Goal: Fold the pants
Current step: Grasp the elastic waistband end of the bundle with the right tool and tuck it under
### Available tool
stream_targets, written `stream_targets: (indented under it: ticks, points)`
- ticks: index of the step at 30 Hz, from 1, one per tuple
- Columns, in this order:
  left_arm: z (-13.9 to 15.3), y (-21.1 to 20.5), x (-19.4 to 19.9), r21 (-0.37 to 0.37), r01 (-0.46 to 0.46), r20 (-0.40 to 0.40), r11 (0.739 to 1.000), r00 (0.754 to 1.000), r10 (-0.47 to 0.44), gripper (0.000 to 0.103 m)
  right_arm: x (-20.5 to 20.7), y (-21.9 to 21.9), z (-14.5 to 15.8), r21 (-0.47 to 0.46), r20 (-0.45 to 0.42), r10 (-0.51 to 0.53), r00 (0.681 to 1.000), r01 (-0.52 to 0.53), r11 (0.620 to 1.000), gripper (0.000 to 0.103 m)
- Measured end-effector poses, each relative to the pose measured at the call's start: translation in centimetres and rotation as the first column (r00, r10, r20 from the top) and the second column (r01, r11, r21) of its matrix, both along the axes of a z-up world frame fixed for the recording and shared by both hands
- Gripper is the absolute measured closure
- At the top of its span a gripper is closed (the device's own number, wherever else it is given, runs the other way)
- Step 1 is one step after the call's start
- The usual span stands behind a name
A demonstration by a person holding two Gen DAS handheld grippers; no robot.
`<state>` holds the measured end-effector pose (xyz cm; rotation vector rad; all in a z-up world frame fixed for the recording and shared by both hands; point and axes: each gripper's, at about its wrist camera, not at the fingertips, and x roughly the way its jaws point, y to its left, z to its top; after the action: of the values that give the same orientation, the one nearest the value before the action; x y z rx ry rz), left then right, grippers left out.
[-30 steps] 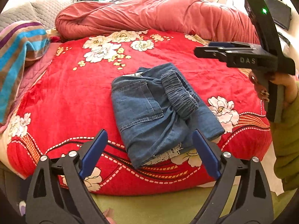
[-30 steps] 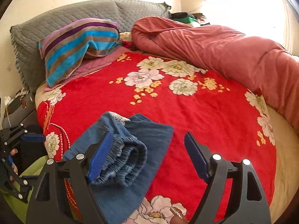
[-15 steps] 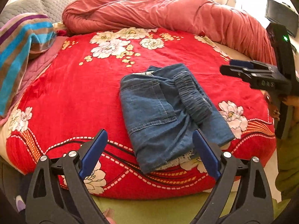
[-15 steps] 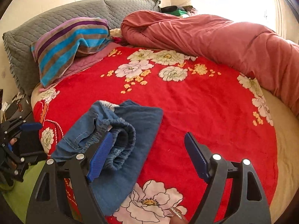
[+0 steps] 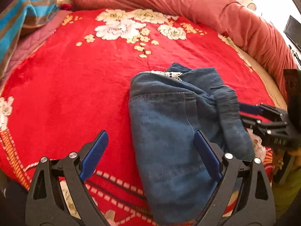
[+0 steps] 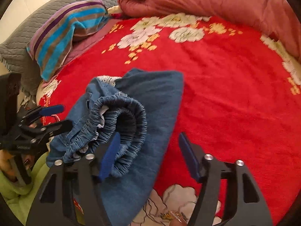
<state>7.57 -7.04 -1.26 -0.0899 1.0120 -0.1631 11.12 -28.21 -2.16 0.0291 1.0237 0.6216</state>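
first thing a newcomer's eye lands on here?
The red floral blanket that fills both views, with the folded denim pants near its front edge. Next, the open left tongs over the pants' near end, and the right tongs, just narrowed but gripping nothing, at the elastic waistband.

A red floral bedspread [image 5: 75, 86] fills the frame; a grey quilted headboard [image 6: 22, 37] stands upper left, daylight upper right.
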Motion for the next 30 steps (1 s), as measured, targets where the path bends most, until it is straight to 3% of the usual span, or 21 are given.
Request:
stream_targets:
  ticks: [6, 8, 9, 10, 12, 13, 18, 21, 27, 30]
  points:
    - [-2.0, -0.6, 1.3, -0.015, 0.008, -0.038, 1.000, 0.999, -0.009, 0.022, 0.9, 0.0, -1.3, 0.058, -0.054, 0.006, 0.999, -0.003, 0.998, 0.044]
    - [-2.0, -0.8, 1.4, -0.016, 0.018, -0.030, 1.000, 0.999, -0.019, 0.028, 1.0, 0.1, -1.4, 0.074, -0.053, 0.013, 0.999, -0.009, 0.997, 0.044]
    - [-1.9, -0.9, 1.4, -0.023, 0.026, -0.027, 0.999, 0.999, -0.027, 0.036, 1.1, 0.2, -1.5, 0.079, -0.052, 0.018, 0.998, -0.014, 0.997, 0.044]
    - [-1.9, -0.9, 1.5, -0.030, 0.032, -0.026, 0.999, 0.999, -0.033, 0.046, 1.2, 0.3, -1.5, 0.084, -0.050, 0.025, 0.998, -0.021, 0.996, 0.047]
    - [-1.5, -1.4, 1.4, -0.021, 0.044, -0.018, 0.999, 0.999, -0.045, 0.053, 1.2, 0.6, -1.4, 0.102, -0.045, 0.054, 0.998, -0.049, 0.994, 0.061]
    - [-1.4, -1.6, 1.4, -0.015, 0.047, -0.012, 0.999, 0.999, -0.048, 0.058, 1.0, 1.0, -1.1, 0.104, -0.028, 0.071, 0.997, -0.068, 0.992, 0.076]
    - [0.4, -1.4, 1.4, -0.029, 0.038, 0.024, 0.999, 0.999, -0.038, 0.076, -0.4, 2.0, 2.5, 0.071, 0.133, 0.102, 0.986, -0.113, 0.991, 0.086]
    - [1.9, -0.8, 1.9, -0.056, 0.028, 0.051, 0.998, 0.998, -0.025, 0.076, 0.2, 3.1, 4.6, 0.051, 0.210, 0.117, 0.971, -0.131, 0.990, 0.087]
    - [4.2, 0.4, 3.8, -0.036, -0.003, 0.126, 0.999, 0.992, 0.008, 0.076, 3.0, 5.6, 5.6, 0.027, 0.236, 0.142, 0.961, -0.153, 0.988, 0.087]
    - [4.5, 0.5, 4.7, -0.024, 0.001, 0.123, 1.000, 0.992, 0.002, 0.076, 3.9, 6.2, 5.3, -0.002, 0.228, 0.128, 0.965, -0.131, 0.991, 0.087]
